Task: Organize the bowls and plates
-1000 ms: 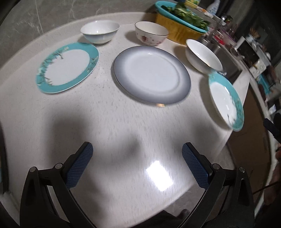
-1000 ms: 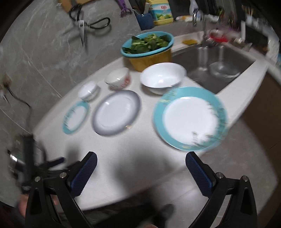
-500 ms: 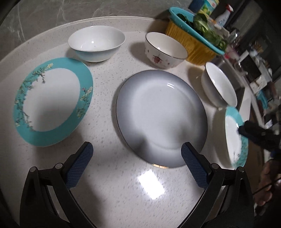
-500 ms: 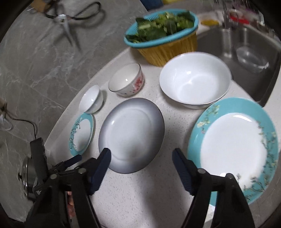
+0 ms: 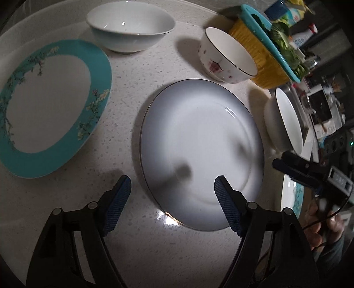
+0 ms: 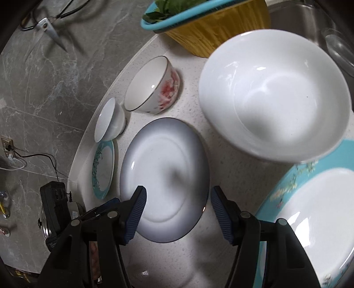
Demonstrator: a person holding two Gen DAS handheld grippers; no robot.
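A grey-rimmed white plate (image 5: 199,150) (image 6: 163,172) lies flat in the middle of the speckled counter (image 5: 132,73). My left gripper (image 5: 172,187) hovers over its near edge, one finger beside the plate and one above it, with the jaws closing and the pads touching nothing. My right gripper (image 6: 178,195) hangs over the same plate from the other side, jaws also closing, with only the plate's edge below them. Around it sit a small teal-rimmed plate (image 5: 50,106) (image 6: 102,168), a small white bowl (image 5: 130,24) (image 6: 109,119), a floral bowl (image 5: 227,55) (image 6: 152,86), a large white bowl (image 5: 285,119) (image 6: 274,93) and a large teal-rimmed plate (image 6: 309,210).
A yellow basket with a teal colander of greens (image 5: 265,55) (image 6: 210,28) stands behind the bowls. The sink (image 6: 309,17) is at the far right. Scissors (image 6: 48,28) hang on the grey marble wall. A person's hand (image 5: 320,223) holds the right gripper at the counter's edge.
Both grippers have come in closer and lower over the grey plate. The jaws of both have narrowed. The dishes have not moved.
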